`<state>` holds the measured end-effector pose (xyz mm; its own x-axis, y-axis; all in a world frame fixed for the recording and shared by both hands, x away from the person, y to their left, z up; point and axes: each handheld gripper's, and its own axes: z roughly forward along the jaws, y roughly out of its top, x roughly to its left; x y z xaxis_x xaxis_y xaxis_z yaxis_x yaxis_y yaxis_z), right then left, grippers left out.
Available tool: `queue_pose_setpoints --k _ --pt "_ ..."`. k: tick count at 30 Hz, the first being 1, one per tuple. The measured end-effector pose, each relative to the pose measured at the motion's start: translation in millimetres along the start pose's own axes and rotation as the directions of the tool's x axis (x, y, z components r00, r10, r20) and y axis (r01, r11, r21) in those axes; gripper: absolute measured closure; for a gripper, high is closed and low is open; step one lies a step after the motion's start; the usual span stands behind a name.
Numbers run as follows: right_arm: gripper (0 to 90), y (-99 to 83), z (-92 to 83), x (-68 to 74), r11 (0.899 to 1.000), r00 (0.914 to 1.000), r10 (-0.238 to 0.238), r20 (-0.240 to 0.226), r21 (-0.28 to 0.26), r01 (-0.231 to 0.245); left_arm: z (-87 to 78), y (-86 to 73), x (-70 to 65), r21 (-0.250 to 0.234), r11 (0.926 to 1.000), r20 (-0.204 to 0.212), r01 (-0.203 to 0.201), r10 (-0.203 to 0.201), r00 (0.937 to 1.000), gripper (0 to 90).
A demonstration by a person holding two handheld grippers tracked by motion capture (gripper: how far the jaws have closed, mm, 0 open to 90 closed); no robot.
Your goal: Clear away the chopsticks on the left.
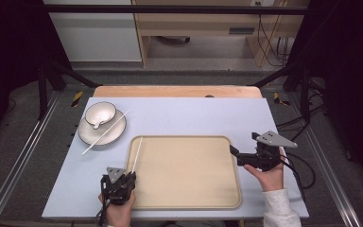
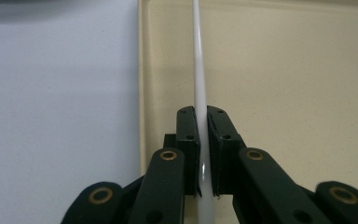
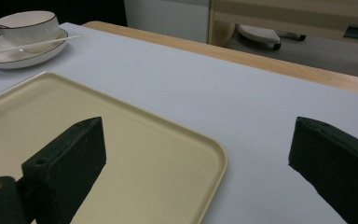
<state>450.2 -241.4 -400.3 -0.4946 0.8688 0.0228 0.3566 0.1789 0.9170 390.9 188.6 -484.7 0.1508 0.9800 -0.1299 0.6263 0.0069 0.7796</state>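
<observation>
**One chopstick clamped over the tray's left rim, the other lying on the plate**

Take the beige tray (image 1: pixel 189 172) as your reference. Your left gripper (image 1: pixel 131 174) sits at the tray's near left corner, and its jaws are pressed together on a white chopstick (image 1: pixel 137 153). In the left gripper view the chopstick (image 2: pixel 199 84) runs straight up between the two black pads (image 2: pixel 189 135), which pinch it from both sides. From the grip, the stick reaches away from you, along and just inside the tray's left rim (image 2: pixel 142 93), its far tip ending near the tray's far left corner.

Your right gripper (image 1: pixel 234 152) is at the tray's right edge, at about mid-length. Its jaws are spread wide with nothing between them: in the right gripper view one jaw hangs over the tray's surface and the other over the pale tabletop (image 3: pixel 242 102) outside it, so they straddle the rim near the tray's corner (image 3: pixel 216 161).

Beyond the tray's far left corner stands a white plate (image 1: pixel 87 135) with a dark-rimmed cup (image 1: pixel 100 113) on it. A second chopstick (image 1: pixel 105 133) lies slantwise across that plate, just beside the cup, its near end sticking out over the tabletop towards you. The right gripper view shows the same cup (image 3: pixel 28 25) and the stick (image 3: pixel 32 45) resting across the plate in front of it.
</observation>
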Motion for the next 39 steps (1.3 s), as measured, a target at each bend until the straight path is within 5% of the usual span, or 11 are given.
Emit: queue_pose_setpoints --k 20,27,31,39 --pt "4.3 0.3 -0.7 -0.3 1.000 1.0000 0.000 0.000 -0.002 0.000 3.8 7.2 -0.8 0.019 0.9997 -0.010 -0.013 0.013 0.9999 77.2" --pt "4.3 0.2 -1.2 -0.4 1.000 1.0000 0.001 -0.001 -0.004 -0.001 -5.5 20.6 6.7 -0.040 0.9984 0.034 -0.040 0.042 0.9986 64.4" --pt "4.3 0.5 -2.4 -0.4 1.000 1.0000 0.005 0.002 -0.008 -0.005 -14.6 30.7 10.5 -0.106 0.9917 0.061 -0.073 0.080 0.9950 55.4" --pt "4.2 0.9 -3.6 -0.8 1.000 1.0000 0.009 0.003 -0.015 -0.009 -21.5 57.0 18.5 -0.159 0.9787 0.130 -0.130 0.151 0.9800 41.8"
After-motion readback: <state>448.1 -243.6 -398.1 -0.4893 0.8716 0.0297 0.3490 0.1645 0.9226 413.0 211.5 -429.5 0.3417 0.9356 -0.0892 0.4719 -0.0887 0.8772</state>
